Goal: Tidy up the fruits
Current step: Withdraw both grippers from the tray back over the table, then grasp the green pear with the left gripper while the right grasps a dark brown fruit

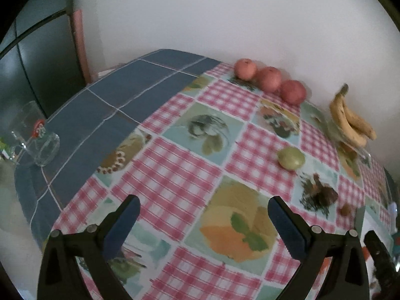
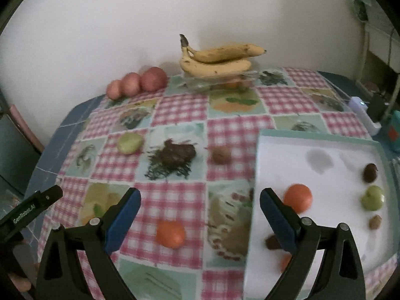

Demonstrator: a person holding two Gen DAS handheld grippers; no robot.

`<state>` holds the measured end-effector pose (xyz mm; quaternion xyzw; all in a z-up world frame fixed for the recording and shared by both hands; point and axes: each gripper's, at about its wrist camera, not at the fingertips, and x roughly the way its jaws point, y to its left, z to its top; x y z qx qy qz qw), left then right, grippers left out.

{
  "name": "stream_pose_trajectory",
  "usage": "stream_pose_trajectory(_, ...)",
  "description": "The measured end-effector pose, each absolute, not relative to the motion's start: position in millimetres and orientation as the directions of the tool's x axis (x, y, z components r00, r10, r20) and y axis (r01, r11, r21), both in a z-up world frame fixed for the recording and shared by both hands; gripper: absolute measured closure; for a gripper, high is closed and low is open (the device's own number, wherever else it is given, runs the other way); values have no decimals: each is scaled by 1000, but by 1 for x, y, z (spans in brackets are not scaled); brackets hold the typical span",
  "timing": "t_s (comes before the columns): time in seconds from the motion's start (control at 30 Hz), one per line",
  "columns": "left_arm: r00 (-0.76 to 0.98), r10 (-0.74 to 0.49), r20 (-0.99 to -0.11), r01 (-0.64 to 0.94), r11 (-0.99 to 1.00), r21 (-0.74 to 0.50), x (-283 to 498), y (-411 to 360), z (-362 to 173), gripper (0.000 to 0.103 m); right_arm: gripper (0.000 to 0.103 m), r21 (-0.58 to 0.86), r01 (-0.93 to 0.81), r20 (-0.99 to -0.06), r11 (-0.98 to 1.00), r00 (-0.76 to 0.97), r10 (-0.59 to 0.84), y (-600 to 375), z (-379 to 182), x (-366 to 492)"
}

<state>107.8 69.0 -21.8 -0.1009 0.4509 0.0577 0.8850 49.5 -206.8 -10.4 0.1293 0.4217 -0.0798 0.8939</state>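
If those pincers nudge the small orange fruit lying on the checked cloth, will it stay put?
Probably not: the orange fruit looks round, so it would likely roll across the flat tablecloth. Its smooth skin may slip between the open right gripper fingers.

An orange round tangerine (image 2: 170,233) lies on the cloth just ahead, between the right gripper's (image 2: 200,200) open fingers. A second one (image 2: 298,197) rests in the white tray (image 2: 325,145), beside the right finger. A green round fruit (image 2: 130,143) lies farther ahead-left.
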Motion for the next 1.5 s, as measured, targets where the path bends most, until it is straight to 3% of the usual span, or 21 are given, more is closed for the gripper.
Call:
stream_pose_trajectory(0.27, 584, -72, -809, -162, 966, -203, 129, 66, -22, 0, 7, 199, 311, -765, 929, 643, -51, -230, -1, 68)
stream_pose_trajectory(0.57, 570, -172, -803, -132, 946, -296, 173, 53, -26, 0, 7, 153, 235, -766, 960, 642, -35, -218, -5, 97)
stream_pose_trajectory(0.97, 453, -229, -861, -23, 963, -269, 235, 0, -66, 0, 7, 41, 164, -848, 986, 527, -53, -208, -57, 139)
stream_pose_trajectory(1.3, 397, -197, -896, 56, 980, -190, 255, -36, -101, 0, 7, -73, 94, -863, 993, 493, -111, -194, -85, 160)
stream_pose_trajectory(1.5, 430, -182, -884, 73, 983, -167, 255, -41, -102, 0, 7, -20, 122, -879, 992, 471, -76, -196, -99, 168)
